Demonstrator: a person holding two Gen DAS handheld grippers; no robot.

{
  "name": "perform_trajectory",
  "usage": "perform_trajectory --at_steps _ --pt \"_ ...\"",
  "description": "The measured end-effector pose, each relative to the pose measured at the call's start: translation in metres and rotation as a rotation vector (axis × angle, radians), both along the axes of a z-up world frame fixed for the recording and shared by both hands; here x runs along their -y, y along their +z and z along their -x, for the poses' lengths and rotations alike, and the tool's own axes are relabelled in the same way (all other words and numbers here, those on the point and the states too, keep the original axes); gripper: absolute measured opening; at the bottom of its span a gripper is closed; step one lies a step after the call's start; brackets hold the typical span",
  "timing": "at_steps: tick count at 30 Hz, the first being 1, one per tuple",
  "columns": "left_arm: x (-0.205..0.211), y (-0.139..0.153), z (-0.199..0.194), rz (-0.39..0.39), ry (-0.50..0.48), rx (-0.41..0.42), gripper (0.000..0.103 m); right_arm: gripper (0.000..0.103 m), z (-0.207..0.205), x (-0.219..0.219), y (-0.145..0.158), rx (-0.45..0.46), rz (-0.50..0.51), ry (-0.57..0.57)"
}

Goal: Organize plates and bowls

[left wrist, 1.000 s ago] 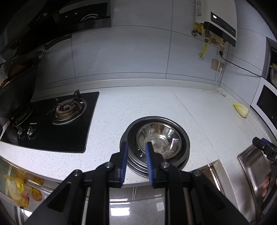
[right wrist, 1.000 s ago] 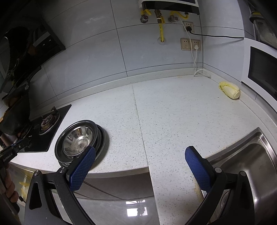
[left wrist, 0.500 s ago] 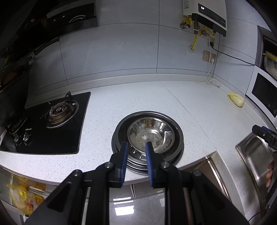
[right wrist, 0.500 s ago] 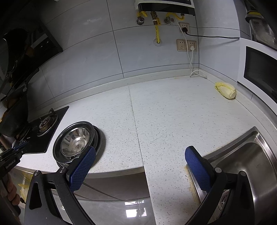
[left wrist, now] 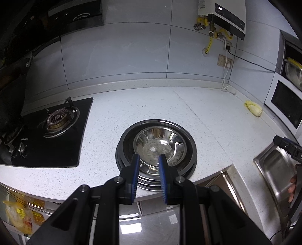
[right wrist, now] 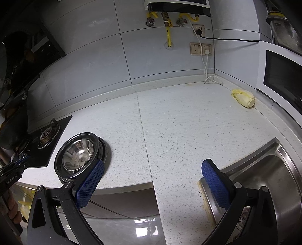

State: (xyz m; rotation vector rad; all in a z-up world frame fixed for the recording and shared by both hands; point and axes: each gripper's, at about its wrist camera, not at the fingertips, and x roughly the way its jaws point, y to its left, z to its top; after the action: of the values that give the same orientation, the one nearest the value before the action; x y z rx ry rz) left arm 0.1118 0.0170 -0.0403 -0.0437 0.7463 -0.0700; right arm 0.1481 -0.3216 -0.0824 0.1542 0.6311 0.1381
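My left hand-held gripper (left wrist: 147, 160) hangs over the near rim of the stack of plates (left wrist: 156, 169), its blue pads a narrow gap apart and closed on nothing — since a second ago the stack has slid a little toward the middle of my view, and more of the back wall now shows above it. The steel bowl (left wrist: 160, 146) sits nested on top of that stack, near the front edge of the desk (left wrist: 151, 105). My right hand-held gripper (right wrist: 152, 174) is wide open and empty, hardly shifted, hovering over the desk edge to the right of the stack, beside the sink (right wrist: 268, 181). The only writing I can make out is a pale label on the left tool's body at the edge of the right view, too small to read surely. Left of the stack lies the black gas hob (left wrist: 47, 132); far right of it a pale cabbage (right wrist: 243, 98) rests by the microwave (right wrist: 281, 73). Behind, on the wall, hangs a water heater (left wrist: 222, 17) with yellow hoses.
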Motion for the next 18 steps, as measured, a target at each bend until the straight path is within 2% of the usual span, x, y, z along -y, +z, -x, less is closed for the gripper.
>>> perform_trajectory --at_steps 5,7,8,9,12,18 --pt "-0.0001 0.0012 -0.0011 -0.007 0.009 0.011 0.02 0.101 -0.0011 0.0014 0.0001 0.0 0.002 -0.003" --pt "0.0011 0.0012 -0.0016 -0.017 0.01 0.003 0.033 0.101 -0.0018 0.0012 0.0002 0.0 0.002 -0.002" --pt "0.0019 0.001 -0.0018 -0.024 0.01 -0.001 0.05 0.101 -0.0022 0.0012 0.0001 0.001 0.002 -0.001" --pt "0.0023 0.0012 -0.0013 -0.025 0.01 0.003 0.054 0.101 -0.0024 0.0013 -0.0001 0.001 0.002 0.0" --pt "0.0032 0.0005 -0.0015 -0.029 0.01 -0.01 0.06 0.101 -0.0025 0.0008 0.0006 0.004 0.002 0.003" --pt "0.0037 0.0016 0.001 -0.048 0.029 -0.001 0.06 0.101 -0.0022 -0.0007 0.0009 0.006 0.004 0.006"
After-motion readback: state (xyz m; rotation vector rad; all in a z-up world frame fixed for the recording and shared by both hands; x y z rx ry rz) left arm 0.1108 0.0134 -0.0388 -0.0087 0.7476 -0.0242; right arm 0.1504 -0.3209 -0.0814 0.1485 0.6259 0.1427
